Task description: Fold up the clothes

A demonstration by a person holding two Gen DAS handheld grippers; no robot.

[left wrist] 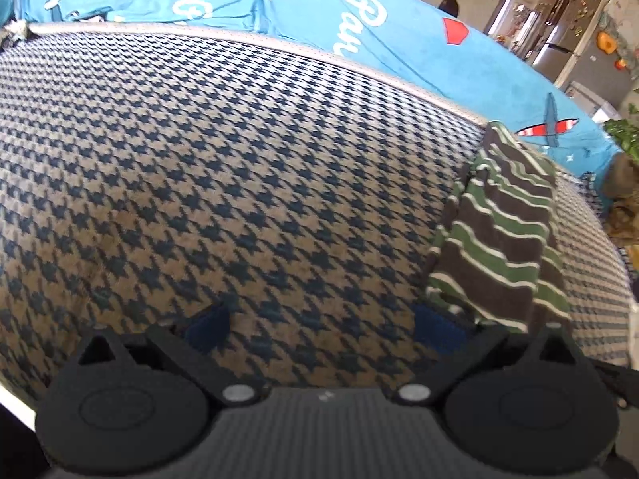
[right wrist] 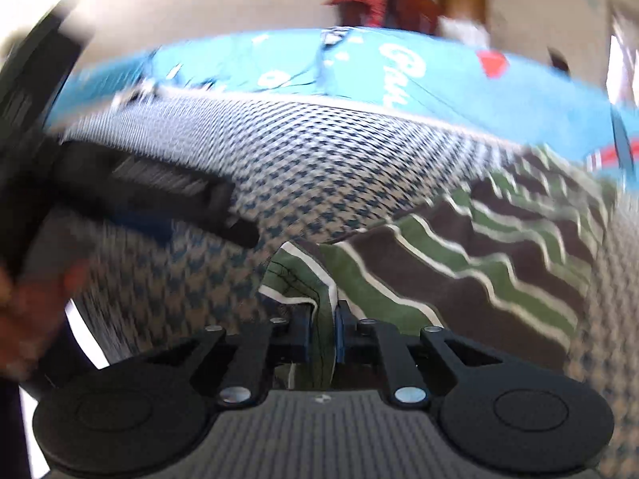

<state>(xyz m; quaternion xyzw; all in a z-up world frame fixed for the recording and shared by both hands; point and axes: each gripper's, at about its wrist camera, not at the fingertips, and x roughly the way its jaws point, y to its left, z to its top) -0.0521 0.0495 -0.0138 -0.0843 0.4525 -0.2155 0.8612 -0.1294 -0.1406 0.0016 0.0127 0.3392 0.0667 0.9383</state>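
Right wrist view shows the striped garment (right wrist: 459,251), brown and green with thin white lines, lying rumpled on the houndstooth cover (right wrist: 303,167) toward that cover's right side. A folded edge of the garment runs down between the right gripper's (right wrist: 322,337) 2 blue-padded fingers (right wrist: 340,335), and the jaws stand nearly closed, pinching that cloth. The picture is smeared with motion blur, so finer detail of the fold cannot be told.

From the left wrist view the same garment (left wrist: 507,239) lies near the cover's (left wrist: 223,167) right edge, bunched into a long heap. The left gripper (left wrist: 323,325) is over bare houndstooth with its jaws spread wide and nothing between them; its right blue finger (left wrist: 437,329) sits just beside the near end of the garment.

In the right wrist view the left gripper's dark body (right wrist: 131,195) appears at the left, with part of a person's hand (right wrist: 36,299) blurred below it.

Beyond the cover's far edge lies a bright blue blanket (left wrist: 359,20) with white lettering, a red shape and a striped aeroplane figure. A refrigerator (left wrist: 575,36) stands in the room behind, at the upper right of the left wrist view.
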